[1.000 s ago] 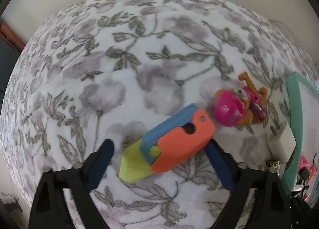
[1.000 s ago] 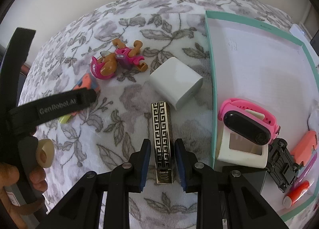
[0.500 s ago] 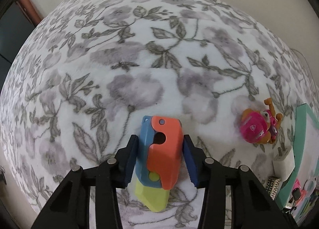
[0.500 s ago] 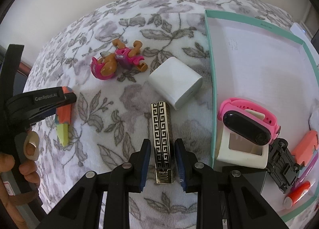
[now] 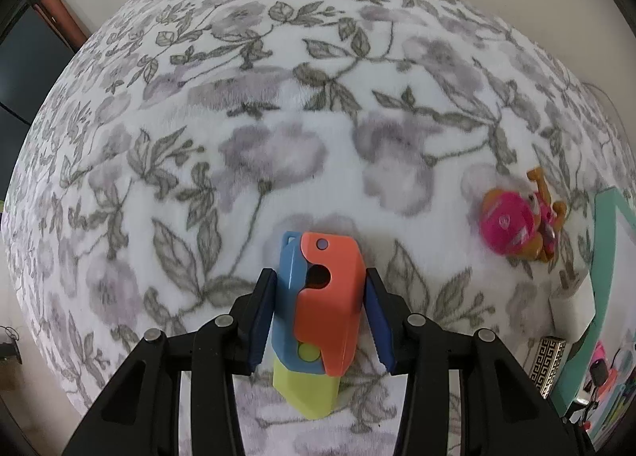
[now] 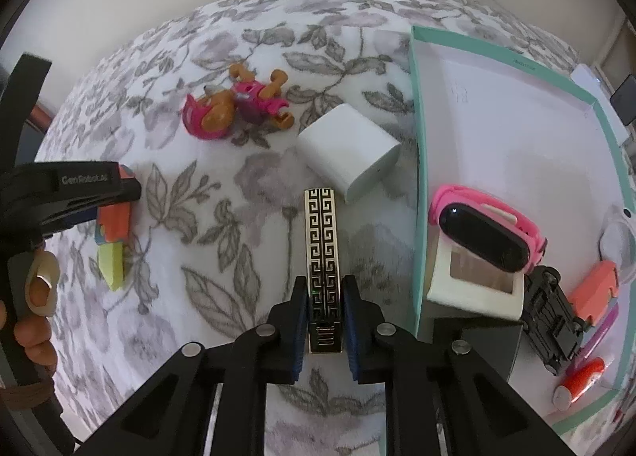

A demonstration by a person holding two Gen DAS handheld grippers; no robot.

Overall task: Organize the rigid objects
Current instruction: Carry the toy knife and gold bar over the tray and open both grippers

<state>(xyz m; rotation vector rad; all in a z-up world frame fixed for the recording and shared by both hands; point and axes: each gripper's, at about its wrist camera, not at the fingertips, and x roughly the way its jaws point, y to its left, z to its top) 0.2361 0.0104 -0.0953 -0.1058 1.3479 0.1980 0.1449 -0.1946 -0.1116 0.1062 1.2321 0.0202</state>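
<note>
My left gripper (image 5: 319,281) points down at the floral blanket and is shut on an orange, blue and yellow toy knife (image 5: 334,317), its pads pressed against both sides. The right wrist view shows the same toy (image 6: 113,253) at the left, under the left gripper's black fingers. My right gripper (image 6: 325,289) is closing its jaws on a slim black-and-gold patterned box (image 6: 322,233), and the pads touch the near end of the box. The box lies lengthwise on the blanket, left of the teal tray (image 6: 417,138).
A pink and brown dog figure (image 6: 234,106) and a white charger block (image 6: 349,150) lie on the blanket beyond the box. The tray holds a pink watch (image 6: 485,233) on a white stand, a black toy car (image 6: 552,321) and other small items. A person's hand (image 6: 35,297) holds the left gripper.
The left gripper's jaws closed from wide apart onto the toy knife, which turned to lie along the fingers. The right jaws drew in against the patterned box.
</note>
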